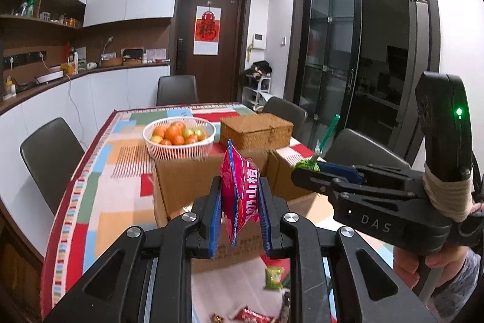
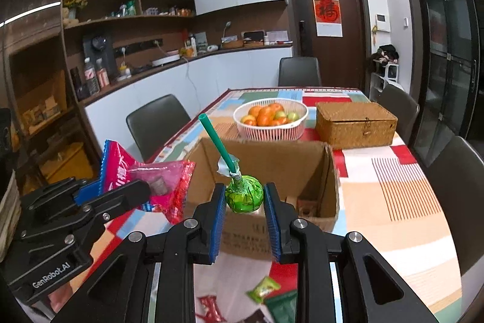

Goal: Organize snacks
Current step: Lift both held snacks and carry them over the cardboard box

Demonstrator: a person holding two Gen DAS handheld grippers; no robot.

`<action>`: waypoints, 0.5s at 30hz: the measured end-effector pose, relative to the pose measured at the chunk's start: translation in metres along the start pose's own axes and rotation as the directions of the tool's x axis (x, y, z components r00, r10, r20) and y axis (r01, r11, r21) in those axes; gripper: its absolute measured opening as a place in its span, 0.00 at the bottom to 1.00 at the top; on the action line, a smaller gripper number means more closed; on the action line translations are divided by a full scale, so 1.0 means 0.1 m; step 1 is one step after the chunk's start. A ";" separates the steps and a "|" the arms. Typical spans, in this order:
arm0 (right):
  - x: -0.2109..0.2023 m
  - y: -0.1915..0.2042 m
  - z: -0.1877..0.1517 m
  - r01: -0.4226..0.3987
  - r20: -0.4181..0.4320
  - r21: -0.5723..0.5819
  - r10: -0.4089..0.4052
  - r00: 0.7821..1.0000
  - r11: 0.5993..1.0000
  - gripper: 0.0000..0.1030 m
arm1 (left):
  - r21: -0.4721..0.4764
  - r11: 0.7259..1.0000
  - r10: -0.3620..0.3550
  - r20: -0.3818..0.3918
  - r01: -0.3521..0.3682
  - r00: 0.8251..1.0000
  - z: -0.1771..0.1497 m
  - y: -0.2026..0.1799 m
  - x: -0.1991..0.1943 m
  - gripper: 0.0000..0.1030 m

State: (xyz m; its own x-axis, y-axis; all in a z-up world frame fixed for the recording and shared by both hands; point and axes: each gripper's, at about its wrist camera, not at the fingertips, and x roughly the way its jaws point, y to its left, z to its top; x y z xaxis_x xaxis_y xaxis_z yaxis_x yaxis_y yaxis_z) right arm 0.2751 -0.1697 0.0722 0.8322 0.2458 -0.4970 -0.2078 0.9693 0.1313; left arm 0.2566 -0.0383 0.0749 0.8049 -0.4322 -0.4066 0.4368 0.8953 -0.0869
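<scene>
My left gripper (image 1: 239, 202) is shut on a pink snack packet (image 1: 239, 189), held in the air in front of the open cardboard box (image 1: 187, 180). The packet also shows in the right wrist view (image 2: 157, 180), left of the box (image 2: 290, 159). My right gripper (image 2: 244, 199) is shut on a green wrapped lollipop (image 2: 244, 197) with a green stick, held just before the box's near wall. The lollipop (image 1: 307, 165) and the right gripper (image 1: 302, 168) also show in the left wrist view, at the box's right side. Loose snacks (image 2: 263, 289) lie on the table below both grippers.
A white basket of fruit (image 1: 178, 141) and a woven lidded box (image 1: 257, 130) stand behind the cardboard box on the patchwork tablecloth (image 1: 99, 202). Dark chairs (image 1: 51, 159) ring the table. A counter with shelves runs along the left wall.
</scene>
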 end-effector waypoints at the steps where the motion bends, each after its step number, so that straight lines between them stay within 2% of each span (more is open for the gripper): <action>1: 0.02 -0.01 0.03 0.001 0.002 0.005 -0.001 1.000 1.000 0.26 | 0.001 1.000 0.003 0.004 -0.003 1.000 0.03 0.01 0.01 0.22; 7: 0.16 -0.05 0.20 0.020 0.006 -0.006 -0.020 1.000 1.000 0.26 | 0.011 1.000 0.016 0.006 -0.016 1.000 0.19 0.10 0.17 0.22; 15: 0.47 -0.16 0.34 0.041 -0.053 -0.006 -0.041 0.998 0.999 0.26 | -0.014 1.000 0.015 -0.062 -0.016 0.998 0.26 0.23 0.51 0.22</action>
State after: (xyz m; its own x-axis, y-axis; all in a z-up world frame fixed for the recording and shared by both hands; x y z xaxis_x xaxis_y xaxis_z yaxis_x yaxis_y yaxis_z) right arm 0.3345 -0.1735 0.0758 0.8116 0.2054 -0.5469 -0.1765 0.9786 0.1055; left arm 0.3186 -0.0427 0.0759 0.7850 -0.4114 -0.4632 0.4186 0.9034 -0.0929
